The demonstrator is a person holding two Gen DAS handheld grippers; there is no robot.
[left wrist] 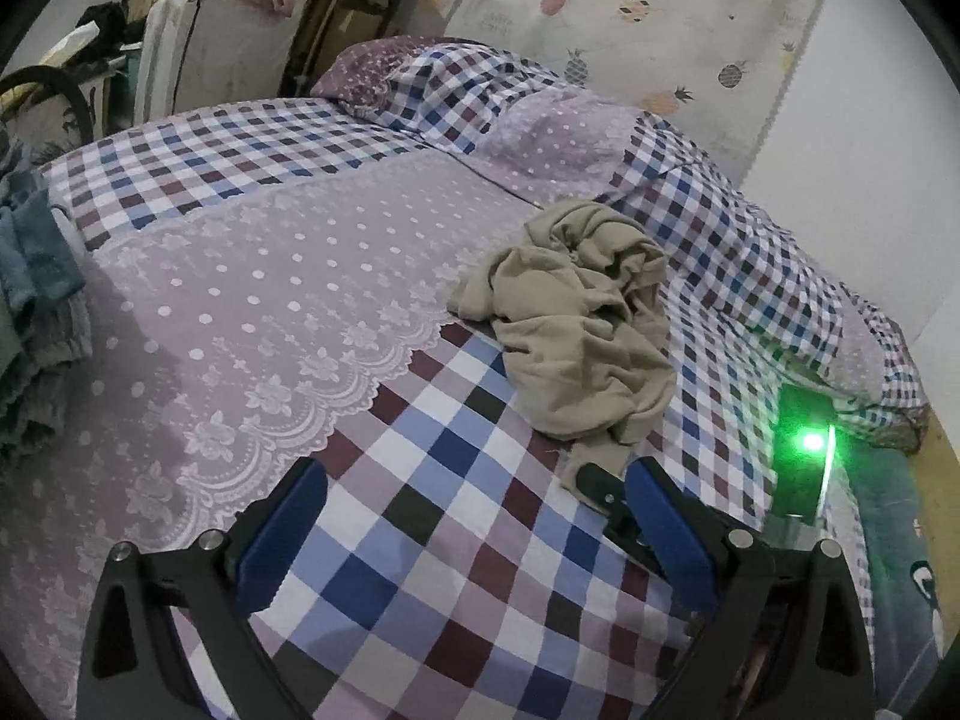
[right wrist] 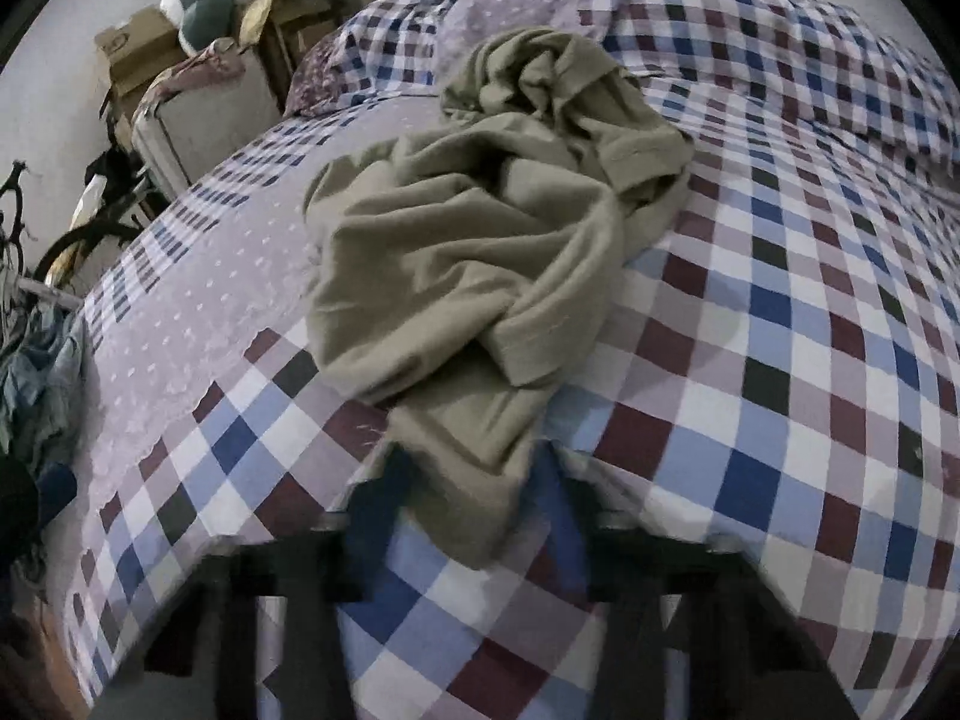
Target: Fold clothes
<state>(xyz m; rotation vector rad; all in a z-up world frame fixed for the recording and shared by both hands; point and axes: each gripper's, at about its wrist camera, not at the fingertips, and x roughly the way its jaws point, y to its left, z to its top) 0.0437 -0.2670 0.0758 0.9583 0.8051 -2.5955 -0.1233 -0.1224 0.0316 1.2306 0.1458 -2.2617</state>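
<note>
My left claw [left wrist: 474, 516] is spread wide over the bed [left wrist: 420, 540], its two blue-padded fingers [left wrist: 282, 540] standing well apart with only the checked bedcover between them. It holds nothing. The thing I am to fold, a beige garment [left wrist: 576, 312], lies crumpled in a heap on the bed ahead and to the right of that claw, partly on the checked cloth and just beside the scalloped edge of the lilac lace panel [left wrist: 252, 312].

From my right wrist the same beige garment [right wrist: 480, 240] fills the middle of the view, twisted and bunched, with one end trailing down toward me. My right claw [right wrist: 474, 480] has its fingers on either side of that trailing end; the picture is blurred here, and I cannot tell whether the fingers are pressed onto the cloth or merely bracketing it.

In the left wrist view the tip of my right claw [left wrist: 600, 486] shows as a dark shape touching the near end of the garment. A pile of blue-grey clothes [left wrist: 36, 276] sits at the bed's left edge. A small device with a green light [left wrist: 807, 450] shows at the right.
</note>
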